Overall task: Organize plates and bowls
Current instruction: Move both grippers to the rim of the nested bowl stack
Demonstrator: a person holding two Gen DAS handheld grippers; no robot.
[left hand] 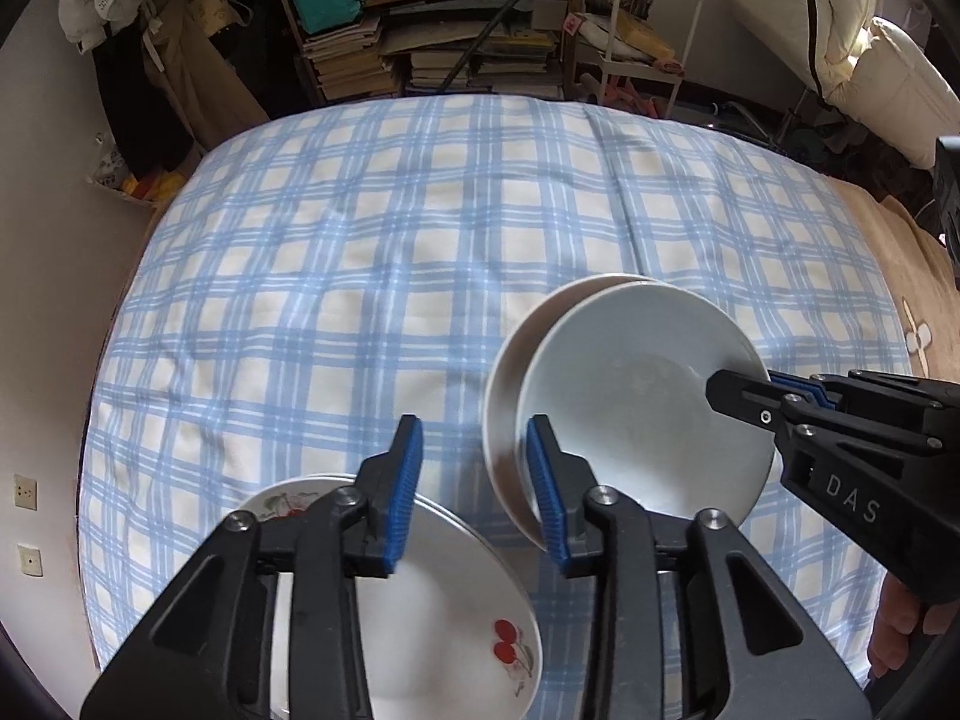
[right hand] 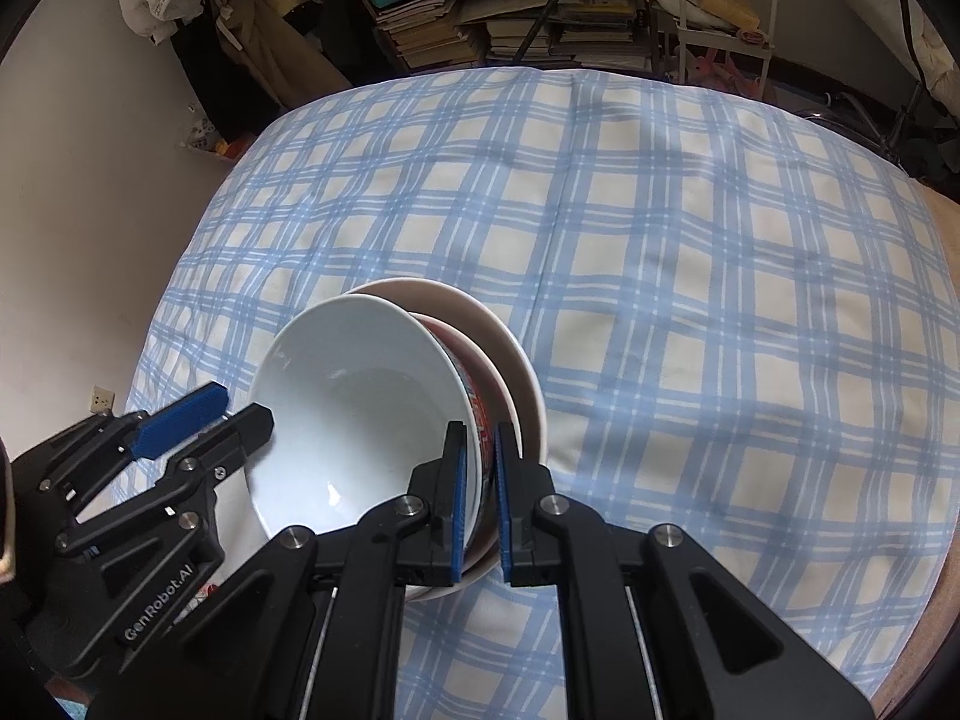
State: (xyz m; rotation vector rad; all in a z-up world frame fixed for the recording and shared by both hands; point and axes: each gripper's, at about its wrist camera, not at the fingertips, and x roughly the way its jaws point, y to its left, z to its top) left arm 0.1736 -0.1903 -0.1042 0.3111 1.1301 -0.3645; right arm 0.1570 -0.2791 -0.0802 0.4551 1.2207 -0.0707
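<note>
A white bowl (left hand: pixel 636 408) (right hand: pixel 354 414) sits tilted inside a red-patterned bowl (right hand: pixel 480 402), with a cream dish (right hand: pixel 516 360) (left hand: pixel 501 396) outside them. My right gripper (right hand: pixel 481 498) (left hand: pixel 741 393) is shut on the near rim of the nested bowls, one pad inside the white bowl. My left gripper (left hand: pixel 477 492) (right hand: pixel 222 414) stands open at the opposite rim; its pads do not press on anything. Whether that rim lies between its fingers I cannot tell. A white plate with cherries (left hand: pixel 456 618) lies beneath the left gripper.
A blue-and-white checked cloth (left hand: pixel 360 276) (right hand: pixel 690 276) covers the surface. Behind it stand shelves of books (left hand: pixel 432 54) and a white cart (left hand: pixel 654 30). A wall with sockets (left hand: pixel 27 492) is on the left, a brown mat (left hand: pixel 924 300) on the right.
</note>
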